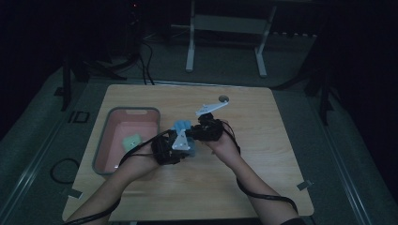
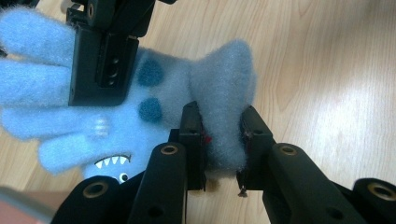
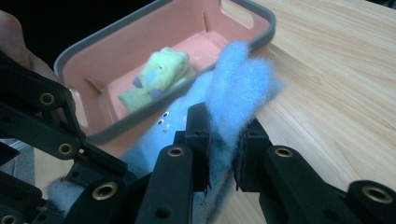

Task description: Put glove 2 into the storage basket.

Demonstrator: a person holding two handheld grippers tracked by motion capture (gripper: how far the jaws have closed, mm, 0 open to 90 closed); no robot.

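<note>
Handling: the glove (image 2: 140, 107) looks light, soft and limp, a fuzzy fleece that folds under any pinch; I judge it will sag between two holds and cannot break. Its nap should grip the pads well, so slipping seems unlikely.
Where to hold: the thick bunched folds suit best, the cuff end on one side and the finger end on the other; a single thin finger would likely just stretch.
Left tongs (image 2: 223, 140): clamped on a raised fold of the glove, fleece squeezed between the two jaws.
Right tongs (image 3: 224, 140): clamped on another bunch of the same fleece, which stands up between the jaws.
Place: the glove hangs between both tongs just above the table (image 1: 244, 187), beside the bin (image 1: 101, 140), near the table's middle.
Look: pale blue, fluffy, with stubby fingers spread out, two darker blue round spots, and a small monster face with white jagged teeth and little eyes.
Bin: pink inside with a grey rim; a yellow-green plush (image 3: 159, 74) of similar fleece lies in it.
Next move, as I judge it: both holds must lift together, or the slack cloth will drag.
</note>
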